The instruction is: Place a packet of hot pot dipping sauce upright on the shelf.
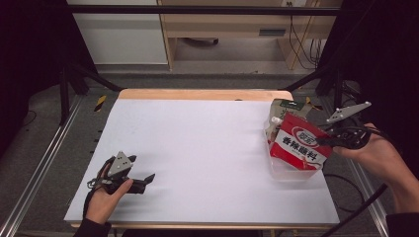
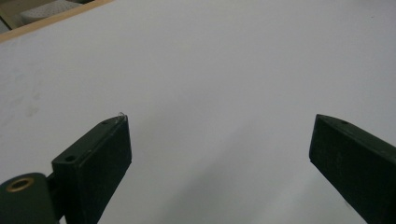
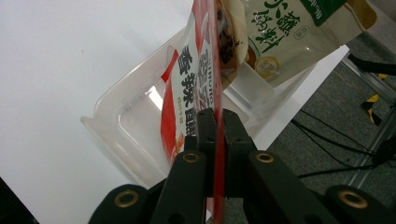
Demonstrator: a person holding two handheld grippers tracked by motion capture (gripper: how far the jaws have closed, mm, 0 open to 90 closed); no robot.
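Note:
A red pouch (image 1: 301, 143) (image 3: 191, 79) with white and black print hangs partly inside a clear plastic box (image 1: 291, 173) (image 3: 121, 116) at the table's right edge. My right gripper (image 1: 328, 138) (image 3: 218, 121) is shut on the pouch's edge, its jaws pressed flat on the film. Behind the red pouch, a beige and green pouch (image 1: 286, 106) (image 3: 289, 32) leans in the same box. My left gripper (image 1: 148, 178) (image 2: 219, 144) rests low at the front left of the white table (image 1: 197, 148), wide open with nothing between its fingers.
The table's right edge runs just past the box, with cables on the grey floor (image 3: 336, 116) beyond it. A metal frame rail (image 1: 39, 163) runs along the left side. A wooden cabinet (image 1: 222, 29) stands behind the table.

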